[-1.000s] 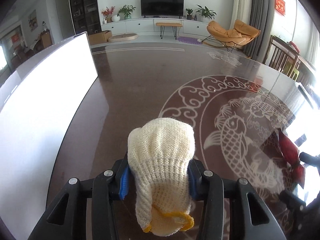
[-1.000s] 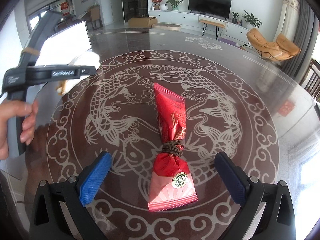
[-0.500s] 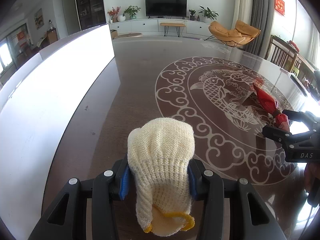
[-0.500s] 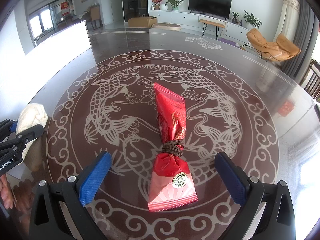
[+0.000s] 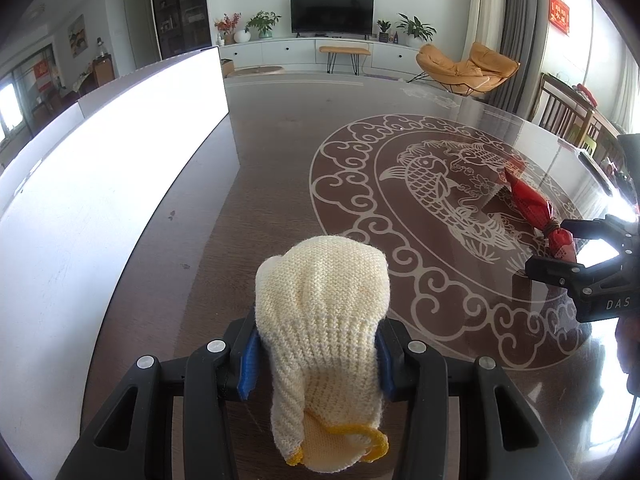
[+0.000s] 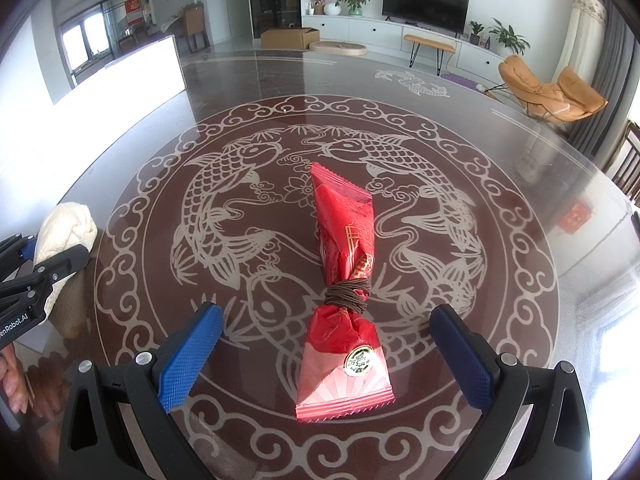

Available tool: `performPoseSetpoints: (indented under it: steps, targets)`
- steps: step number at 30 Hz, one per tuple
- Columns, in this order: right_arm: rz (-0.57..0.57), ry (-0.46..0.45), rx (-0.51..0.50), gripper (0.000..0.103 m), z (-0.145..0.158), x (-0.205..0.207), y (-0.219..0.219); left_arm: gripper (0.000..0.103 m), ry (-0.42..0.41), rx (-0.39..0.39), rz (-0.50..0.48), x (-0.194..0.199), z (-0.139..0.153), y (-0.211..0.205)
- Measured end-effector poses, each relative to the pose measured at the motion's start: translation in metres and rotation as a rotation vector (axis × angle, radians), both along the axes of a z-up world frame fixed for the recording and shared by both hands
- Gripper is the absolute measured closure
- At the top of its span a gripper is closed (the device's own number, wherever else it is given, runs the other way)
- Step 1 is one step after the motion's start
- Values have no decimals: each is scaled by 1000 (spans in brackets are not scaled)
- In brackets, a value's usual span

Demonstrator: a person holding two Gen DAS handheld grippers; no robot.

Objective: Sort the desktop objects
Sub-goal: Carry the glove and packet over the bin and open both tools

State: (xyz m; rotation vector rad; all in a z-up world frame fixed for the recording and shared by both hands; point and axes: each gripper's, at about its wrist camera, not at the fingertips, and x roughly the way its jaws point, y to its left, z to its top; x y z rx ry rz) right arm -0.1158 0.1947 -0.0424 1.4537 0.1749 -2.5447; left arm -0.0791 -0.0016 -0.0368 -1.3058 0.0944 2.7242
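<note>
The cream knitted glove (image 5: 324,320) is sitting clamped between the blue pads of the left gripper (image 5: 318,356), above the table (image 5: 280,168). The right gripper (image 6: 326,346) is spreading wide, its pads flanking the red wrapped packet (image 6: 344,280) lying on the table between them.
</note>
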Motion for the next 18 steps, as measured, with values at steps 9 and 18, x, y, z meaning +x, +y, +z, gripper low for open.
performPoseSetpoints:
  steps: [9,18]
  targets:
    - [33,-62,35,81,13,-9,-9,58,3,42,-26,6,2,-2]
    - [124,-10,-21,81,46,24,-42,58,125,183,28,57,52,-23]
